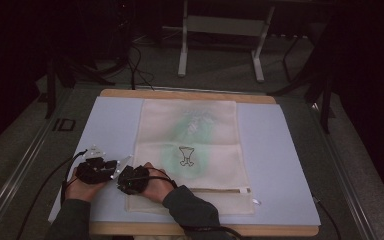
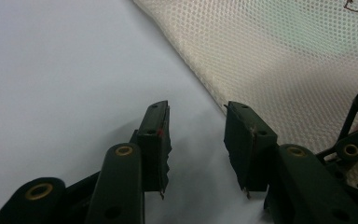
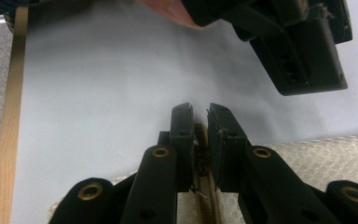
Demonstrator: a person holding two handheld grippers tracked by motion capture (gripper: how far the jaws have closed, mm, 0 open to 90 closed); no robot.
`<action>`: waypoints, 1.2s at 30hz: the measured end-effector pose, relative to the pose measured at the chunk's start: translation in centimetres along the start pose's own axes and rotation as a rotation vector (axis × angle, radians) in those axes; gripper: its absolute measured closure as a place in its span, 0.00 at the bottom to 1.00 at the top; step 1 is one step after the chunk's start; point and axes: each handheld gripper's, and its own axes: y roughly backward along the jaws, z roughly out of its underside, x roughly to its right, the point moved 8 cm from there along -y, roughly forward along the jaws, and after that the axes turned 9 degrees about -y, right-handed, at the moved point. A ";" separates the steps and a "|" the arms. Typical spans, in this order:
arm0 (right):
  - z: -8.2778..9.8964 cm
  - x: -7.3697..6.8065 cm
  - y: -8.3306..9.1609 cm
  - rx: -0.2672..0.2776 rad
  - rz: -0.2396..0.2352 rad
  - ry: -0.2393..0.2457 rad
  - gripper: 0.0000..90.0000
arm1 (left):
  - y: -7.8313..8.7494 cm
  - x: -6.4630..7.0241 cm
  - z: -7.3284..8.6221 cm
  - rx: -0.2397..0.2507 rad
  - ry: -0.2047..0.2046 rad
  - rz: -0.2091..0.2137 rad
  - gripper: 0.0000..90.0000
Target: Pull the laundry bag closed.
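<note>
Mesh bag on a mat on the bench

The mesh bag (image 1: 190, 150) lies in the middle of the mat (image 1: 280, 165), which covers the bench (image 1: 190, 94). At the bag's near left corner sits the right claw (image 1: 121, 183), with the left claw (image 1: 111, 167) just beside it, to the left.

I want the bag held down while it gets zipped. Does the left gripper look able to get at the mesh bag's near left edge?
Probably yes. The left gripper is open over bare mat, the mesh bag edge lying just beyond its fingertips, with nothing between. The right gripper sits close beside it, clamped on the zipper.
</note>
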 end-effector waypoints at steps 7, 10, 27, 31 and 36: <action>-0.3 0.0 0.3 0.020 -0.019 -0.016 0.90 | 0.0 0.0 0.0 0.001 0.001 -0.001 0.67; -0.3 0.0 0.6 0.025 -0.026 -0.022 0.89 | 0.1 -0.1 0.0 0.002 0.001 -0.002 0.67; 0.6 0.5 1.8 0.036 -0.026 -0.028 0.94 | 0.0 0.1 0.0 -0.001 -0.006 0.002 0.67; 0.5 0.4 1.6 0.032 -0.029 -0.032 0.92 | 0.0 0.0 0.0 0.000 -0.003 0.001 0.67; 0.1 0.1 0.7 0.015 -0.024 -0.024 0.85 | 0.0 0.0 0.0 -0.002 -0.004 0.003 0.67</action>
